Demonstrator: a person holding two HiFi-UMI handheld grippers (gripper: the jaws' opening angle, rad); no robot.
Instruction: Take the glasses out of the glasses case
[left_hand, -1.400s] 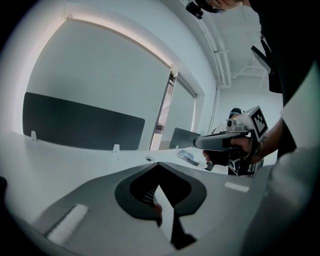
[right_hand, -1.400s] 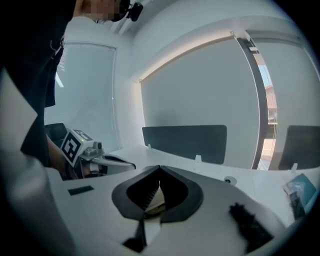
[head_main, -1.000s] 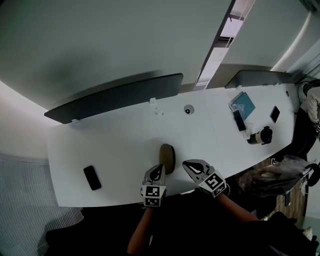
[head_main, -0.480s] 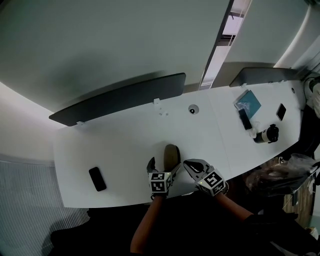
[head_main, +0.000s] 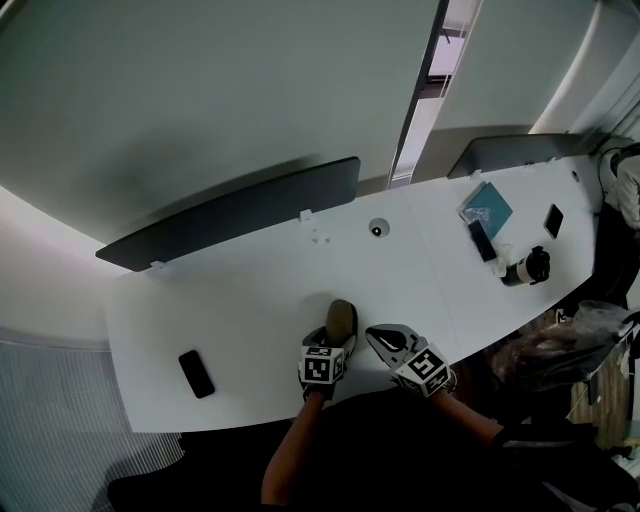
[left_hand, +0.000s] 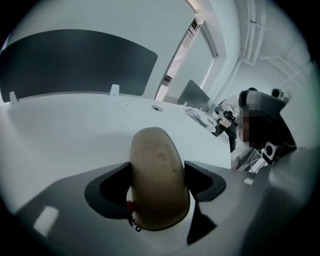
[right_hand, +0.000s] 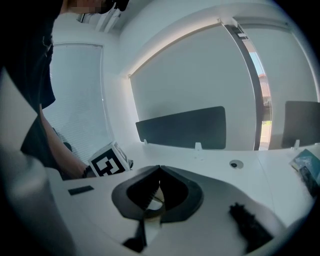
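Note:
A tan oval glasses case (head_main: 341, 320) lies closed on the white desk (head_main: 250, 300) near its front edge. My left gripper (head_main: 335, 342) straddles the case's near end. In the left gripper view the case (left_hand: 156, 165) fills the gap of the left gripper (left_hand: 157, 170), whose jaws have just been closing and now touch both of its sides. My right gripper (head_main: 374, 333) hovers just to the right of the case, apart from it. In the right gripper view the right gripper (right_hand: 159, 169) has its tips together and nothing between them. The glasses are not visible.
A black phone (head_main: 196, 373) lies at the desk's left front. A dark divider panel (head_main: 230, 208) runs along the back edge. At the right end are a teal booklet (head_main: 486, 207), a second phone (head_main: 552, 220) and a black-and-white cup (head_main: 524, 269). A person sits beyond that end.
My left gripper has come down and forward from beside the case onto its near end; its jaws opened wide and then closed round the case. The right gripper has stayed put.

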